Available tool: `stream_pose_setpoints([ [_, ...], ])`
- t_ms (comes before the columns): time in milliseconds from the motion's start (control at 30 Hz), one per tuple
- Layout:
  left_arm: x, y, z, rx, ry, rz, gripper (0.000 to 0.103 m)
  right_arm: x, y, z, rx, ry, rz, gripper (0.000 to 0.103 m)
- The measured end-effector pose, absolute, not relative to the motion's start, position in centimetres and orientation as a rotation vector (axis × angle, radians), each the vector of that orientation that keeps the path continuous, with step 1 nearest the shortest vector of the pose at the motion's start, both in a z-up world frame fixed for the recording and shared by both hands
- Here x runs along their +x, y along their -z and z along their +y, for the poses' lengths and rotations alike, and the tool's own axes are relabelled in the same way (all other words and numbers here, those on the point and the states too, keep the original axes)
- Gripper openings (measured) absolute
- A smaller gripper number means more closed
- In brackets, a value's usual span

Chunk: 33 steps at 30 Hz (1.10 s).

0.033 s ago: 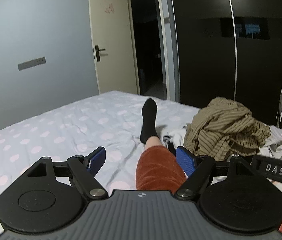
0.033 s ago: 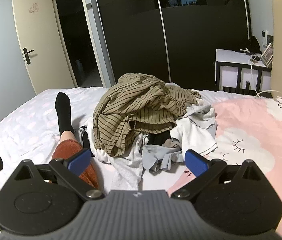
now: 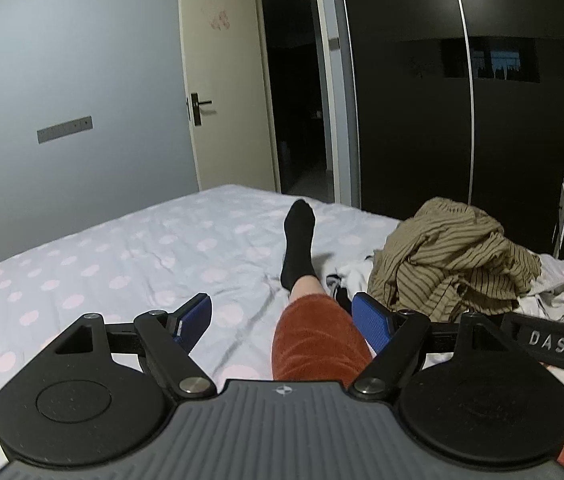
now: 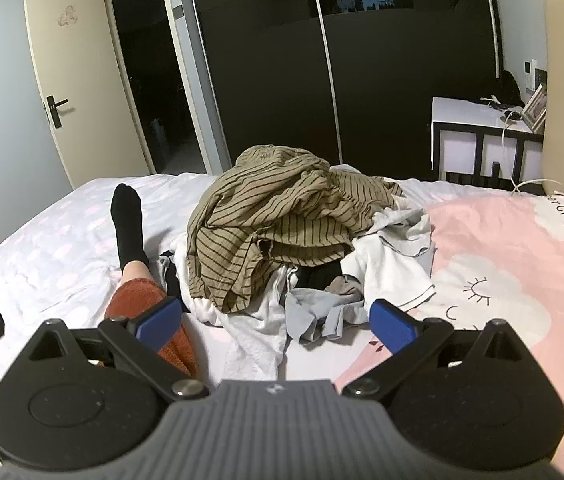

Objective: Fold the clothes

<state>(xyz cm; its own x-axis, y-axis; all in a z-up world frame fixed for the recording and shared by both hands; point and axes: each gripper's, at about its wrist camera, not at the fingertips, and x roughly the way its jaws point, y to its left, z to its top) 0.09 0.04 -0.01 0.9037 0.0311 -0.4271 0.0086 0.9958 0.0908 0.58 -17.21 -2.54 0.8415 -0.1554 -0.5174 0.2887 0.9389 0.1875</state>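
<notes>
Both grippers up over the bed, nothing picked up. Left gripper (image 3: 283,316) has its blue pads (image 3: 371,326) spread wide, empty air between them, and it hangs above the person's leg (image 3: 315,344) in rust-coloured fuzzy trousers. That leg stretches out along the sheet w/ a black sock (image 3: 297,244) on the foot, toes pointing to the far end of the bed.

Right gripper (image 4: 278,318), same story: fingers (image 4: 393,326) as far apart as they go, gripping nothing, held just short of the laundry.

The clothes pile (image 4: 301,248) sits mid-bed, right beside the outstretched leg, on its right side in the right wrist view. On top: an olive-brown striped garment (image 4: 274,220), crumpled, the biggest item. Under and around it, white pieces (image 4: 385,264) and a grey item (image 4: 321,312) spilling toward the right gripper; something dark peeks out from beneath the stripes, can't tell what. All unfolded, heaped.

Bedding: pale sheet w/ pink dots (image 3: 122,264) on the left half, pink cover w/ a cloud face (image 4: 513,248) on the right, the pile's edge lapping onto it.

Bkgd: cream door (image 3: 222,92) standing open, dark wardrobe w/ sliding panels (image 4: 401,72), white-topped side table (image 4: 477,132) by the bed's far right corner.
</notes>
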Motion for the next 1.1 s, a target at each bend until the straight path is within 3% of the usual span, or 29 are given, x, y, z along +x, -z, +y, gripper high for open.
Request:
stream_pose_setpoints([
  [500, -1.5, -0.8, -0.1, 0.059, -0.021, 0.329, 0.091, 0.1, 2.9, -16.3, 0.277, 0.237, 0.526, 0.101],
  [1100, -1.4, 0.4, -0.7, 0.09, -0.009, 0.367, 0.08, 0.1, 2.7, -16.7, 0.291, 0.192, 0.524, 0.101],
])
